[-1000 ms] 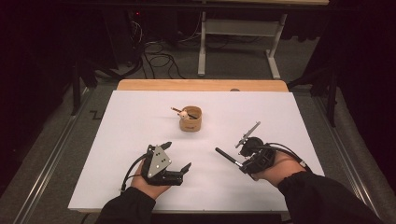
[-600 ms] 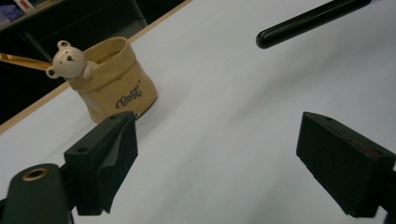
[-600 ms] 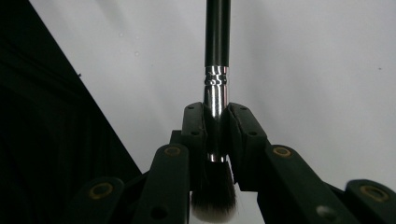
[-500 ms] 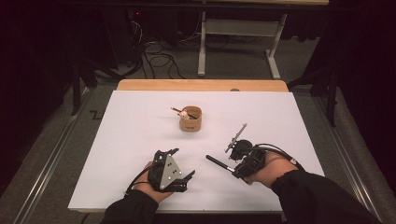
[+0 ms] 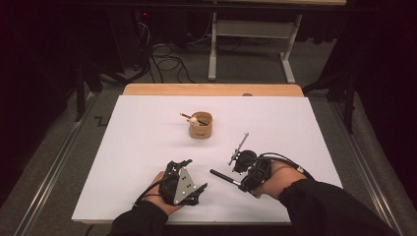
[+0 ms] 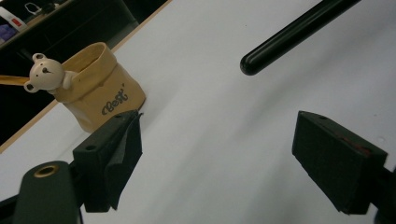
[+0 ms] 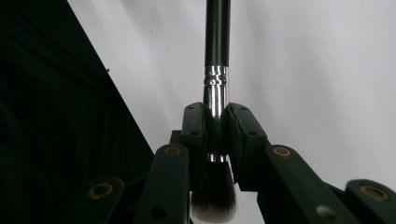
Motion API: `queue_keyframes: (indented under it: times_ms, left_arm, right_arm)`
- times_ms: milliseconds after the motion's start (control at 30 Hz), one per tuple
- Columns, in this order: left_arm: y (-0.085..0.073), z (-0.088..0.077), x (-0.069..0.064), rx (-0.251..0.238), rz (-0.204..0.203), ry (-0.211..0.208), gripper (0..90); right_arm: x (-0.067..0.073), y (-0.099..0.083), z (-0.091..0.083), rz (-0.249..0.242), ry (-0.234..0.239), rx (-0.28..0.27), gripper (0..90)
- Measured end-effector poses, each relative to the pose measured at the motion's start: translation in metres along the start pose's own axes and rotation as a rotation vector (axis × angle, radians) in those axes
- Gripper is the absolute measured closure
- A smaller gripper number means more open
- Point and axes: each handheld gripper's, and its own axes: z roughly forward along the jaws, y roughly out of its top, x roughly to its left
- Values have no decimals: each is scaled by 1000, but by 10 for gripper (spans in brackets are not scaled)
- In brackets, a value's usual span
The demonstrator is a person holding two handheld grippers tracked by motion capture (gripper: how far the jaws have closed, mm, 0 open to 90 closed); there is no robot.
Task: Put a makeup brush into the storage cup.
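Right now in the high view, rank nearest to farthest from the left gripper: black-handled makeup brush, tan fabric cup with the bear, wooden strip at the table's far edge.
1. Black-handled makeup brush: just right of the left gripper, clamped in the right gripper.
2. Tan fabric cup with the bear: beyond, mid-table.
3. Wooden strip: far edge, behind the cup.

Left tongs [image 6: 217, 154] gaping over the white table [image 6: 224, 116], bear pot [image 6: 100, 88] behind, black brush handle [image 6: 289, 35] poking in.
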Motion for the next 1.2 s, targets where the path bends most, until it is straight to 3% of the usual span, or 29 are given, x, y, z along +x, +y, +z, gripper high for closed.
queue_keyframes:
  times_ms: [600, 1200]
  left_arm:
    - [0, 2, 0, -3, 11, 24, 195]
    - [0, 0, -3, -26, 60, 14, 321]
  right_arm:
    - [4, 15, -1, -39, 31, 4, 785]
    - [8, 29, -1, -65, 42, 37, 785]
